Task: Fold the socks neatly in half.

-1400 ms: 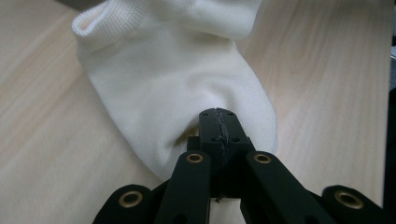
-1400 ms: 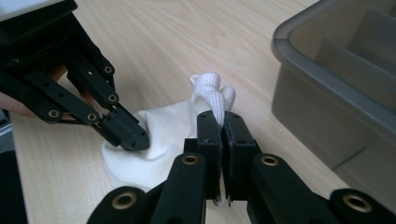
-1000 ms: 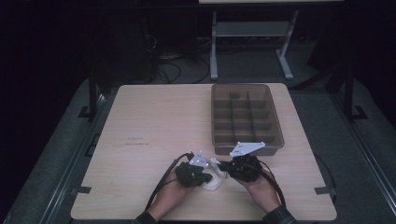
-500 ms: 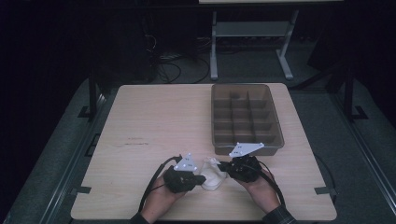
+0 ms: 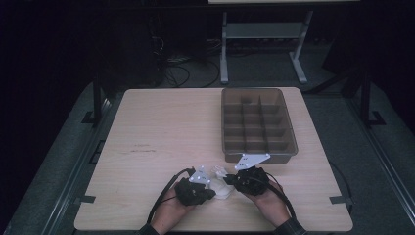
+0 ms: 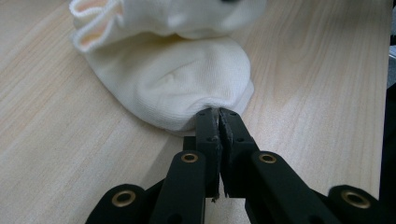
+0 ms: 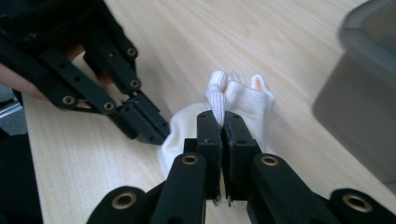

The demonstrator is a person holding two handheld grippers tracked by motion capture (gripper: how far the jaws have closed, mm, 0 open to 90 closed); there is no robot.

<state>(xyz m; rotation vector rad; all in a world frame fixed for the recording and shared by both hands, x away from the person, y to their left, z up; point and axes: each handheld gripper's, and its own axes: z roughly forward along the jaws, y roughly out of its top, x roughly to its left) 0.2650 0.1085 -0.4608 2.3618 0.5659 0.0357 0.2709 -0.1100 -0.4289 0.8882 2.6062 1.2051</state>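
Note:
A small white sock (image 5: 221, 185) lies on the wooden table (image 5: 166, 137) near its front edge, between both hands. My left gripper (image 6: 218, 114) is shut on the sock's (image 6: 173, 88) toe end, pinching a fold of fabric. My right gripper (image 7: 219, 119) is shut on the ribbed cuff of the sock (image 7: 236, 100), which stands up above its jaws. In the right gripper view the left gripper (image 7: 149, 128) reaches in from the left and touches the sock. In the high view the left gripper (image 5: 211, 188) and the right gripper (image 5: 230, 180) face each other.
A grey-brown divided tray (image 5: 259, 147) with several compartments stands just behind the right hand, at the table's right; its wall (image 7: 359, 88) looms close in the right gripper view. Table legs and cables lie on the dark floor beyond.
The left hand has shifted slightly left and back in toward the sock; the sock now sits stretched between both grippers. The right hand has barely moved.

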